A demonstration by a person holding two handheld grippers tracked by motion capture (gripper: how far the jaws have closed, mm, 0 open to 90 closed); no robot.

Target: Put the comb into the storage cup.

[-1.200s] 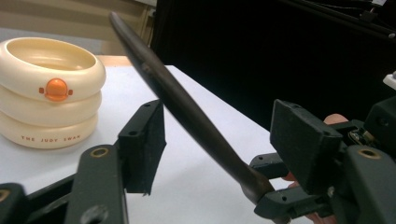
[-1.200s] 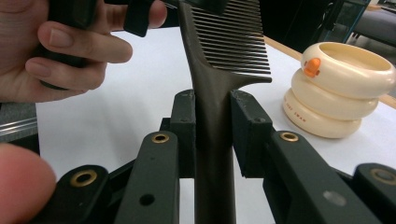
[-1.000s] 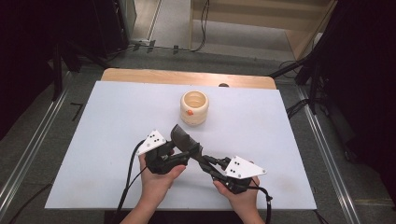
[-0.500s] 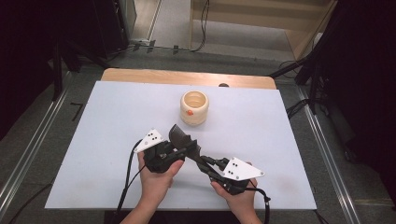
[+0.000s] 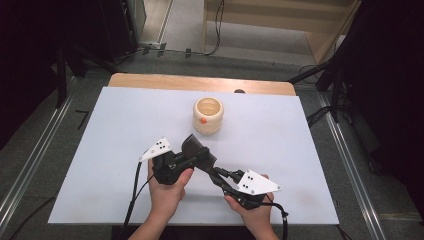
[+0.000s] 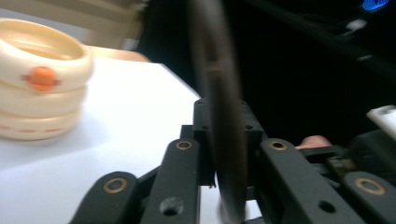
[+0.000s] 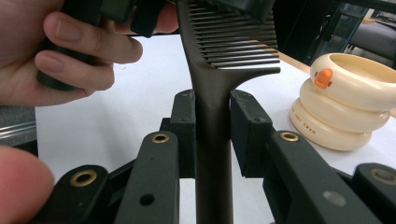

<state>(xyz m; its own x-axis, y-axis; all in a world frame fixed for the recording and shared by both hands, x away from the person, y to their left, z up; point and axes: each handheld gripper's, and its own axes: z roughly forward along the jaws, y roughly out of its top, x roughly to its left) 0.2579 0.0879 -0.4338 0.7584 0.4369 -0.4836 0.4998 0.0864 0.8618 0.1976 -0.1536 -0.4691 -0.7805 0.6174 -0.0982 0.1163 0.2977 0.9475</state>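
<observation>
Right gripper (image 5: 226,179), lower centre: jaws closed on the comb (image 7: 219,88) handle. Left gripper (image 5: 192,159): clamps comb's toothed end; long axis slants between them. Cream cup (image 5: 207,115), upper centre, nearer left gripper.

High view overhead, facing forward-down; gripper views low, close; all share cream cup (image 5: 208,115).
</observation>
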